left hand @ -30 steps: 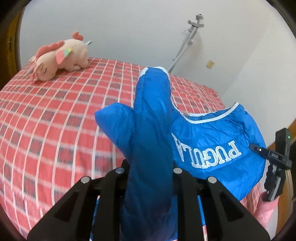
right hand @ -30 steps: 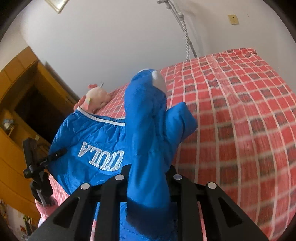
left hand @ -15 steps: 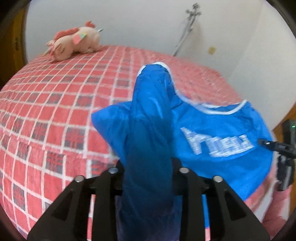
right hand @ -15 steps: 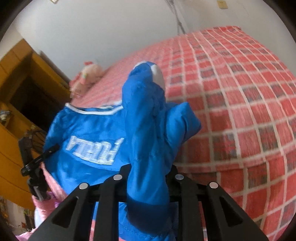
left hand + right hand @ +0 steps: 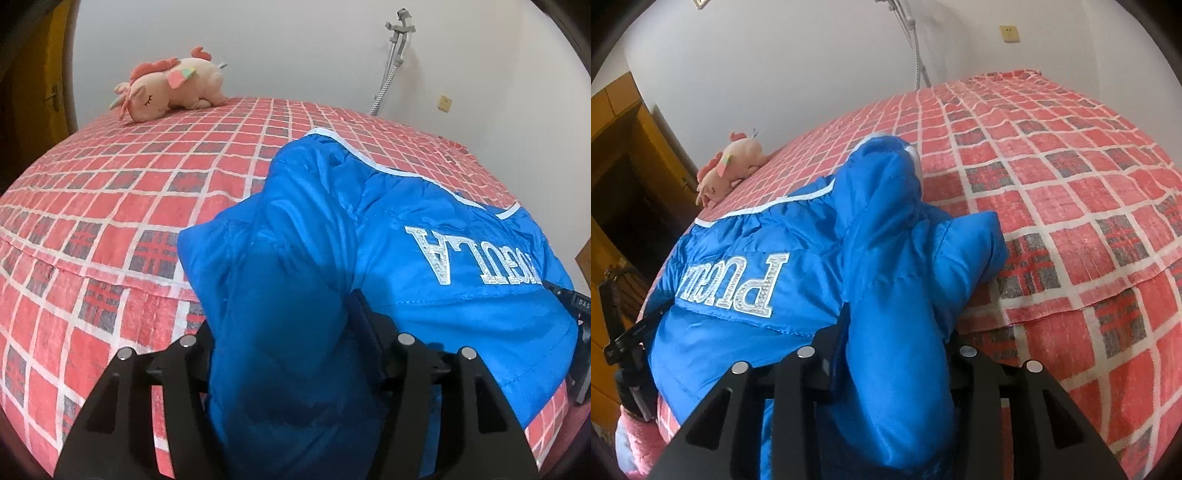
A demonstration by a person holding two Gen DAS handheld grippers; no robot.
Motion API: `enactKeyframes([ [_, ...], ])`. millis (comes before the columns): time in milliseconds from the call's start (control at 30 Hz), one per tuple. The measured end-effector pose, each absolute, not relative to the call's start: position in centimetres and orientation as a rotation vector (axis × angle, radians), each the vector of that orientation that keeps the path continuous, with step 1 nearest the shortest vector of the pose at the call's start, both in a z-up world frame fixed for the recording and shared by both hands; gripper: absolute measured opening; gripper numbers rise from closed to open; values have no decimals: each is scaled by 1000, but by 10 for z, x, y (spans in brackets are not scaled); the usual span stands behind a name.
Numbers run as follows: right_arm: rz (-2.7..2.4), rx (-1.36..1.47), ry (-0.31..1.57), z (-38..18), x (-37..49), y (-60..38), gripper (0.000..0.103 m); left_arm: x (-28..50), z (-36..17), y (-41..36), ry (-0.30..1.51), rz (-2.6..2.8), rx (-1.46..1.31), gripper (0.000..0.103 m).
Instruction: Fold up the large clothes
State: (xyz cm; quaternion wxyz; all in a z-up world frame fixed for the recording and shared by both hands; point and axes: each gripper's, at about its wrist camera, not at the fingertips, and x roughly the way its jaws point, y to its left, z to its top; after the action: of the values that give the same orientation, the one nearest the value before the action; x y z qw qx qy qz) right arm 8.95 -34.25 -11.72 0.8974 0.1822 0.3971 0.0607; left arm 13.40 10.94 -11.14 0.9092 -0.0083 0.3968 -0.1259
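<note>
A blue padded jacket (image 5: 424, 236) with white letters lies spread on the red checked bed (image 5: 110, 192), near its front edge. One bunched blue fold runs through my left gripper (image 5: 288, 325). Those jaws are opening and stand wide, and the fabric rests loosely between them. In the right wrist view the jacket (image 5: 746, 243) lies the same way, with another fold passing through my right gripper (image 5: 894, 325). The right jaws are opening too, but they are narrower and the puffy fold still fills the gap against both fingers.
A pink plush toy (image 5: 170, 88) lies at the far side of the bed. A grey pole (image 5: 391, 55) leans on the white wall. A wooden wardrobe (image 5: 613, 155) stands left of the bed. A pink sleeve (image 5: 631, 435) shows at the lower left.
Both grippers came down toward the bed with the jacket, which now lies on the cover instead of hanging. The folds have slumped and both pairs of jaws stand wider.
</note>
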Motion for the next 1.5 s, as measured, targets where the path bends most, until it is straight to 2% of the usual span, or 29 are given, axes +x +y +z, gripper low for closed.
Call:
enactKeyframes([
  [100, 87, 347, 809, -108, 81, -340, 44, 131, -105, 112, 830, -259, -27, 62],
  [200, 24, 287, 757, -90, 59, -343, 53, 118, -88, 117, 800, -203, 31, 75],
  [267, 2, 271, 721, -80, 45, -346, 54, 105, -73, 124, 752, -159, 58, 77],
  [400, 22, 219, 664, -63, 23, -328, 53, 81, -50, 124, 690, -154, 13, 77],
  [533, 48, 159, 635, -59, 16, -302, 49, 57, -39, 81, 632, -185, 81, 77],
  [767, -11, 66, 644, -73, 25, -284, 41, 61, -67, 31, 680, -194, 132, 77],
  [1000, -33, 46, 657, -90, 32, -282, 40, 74, -90, 28, 728, -157, 125, 78],
  [1500, -15, 95, 706, -108, 42, -286, 40, 81, -105, 24, 728, -158, 148, 79],
])
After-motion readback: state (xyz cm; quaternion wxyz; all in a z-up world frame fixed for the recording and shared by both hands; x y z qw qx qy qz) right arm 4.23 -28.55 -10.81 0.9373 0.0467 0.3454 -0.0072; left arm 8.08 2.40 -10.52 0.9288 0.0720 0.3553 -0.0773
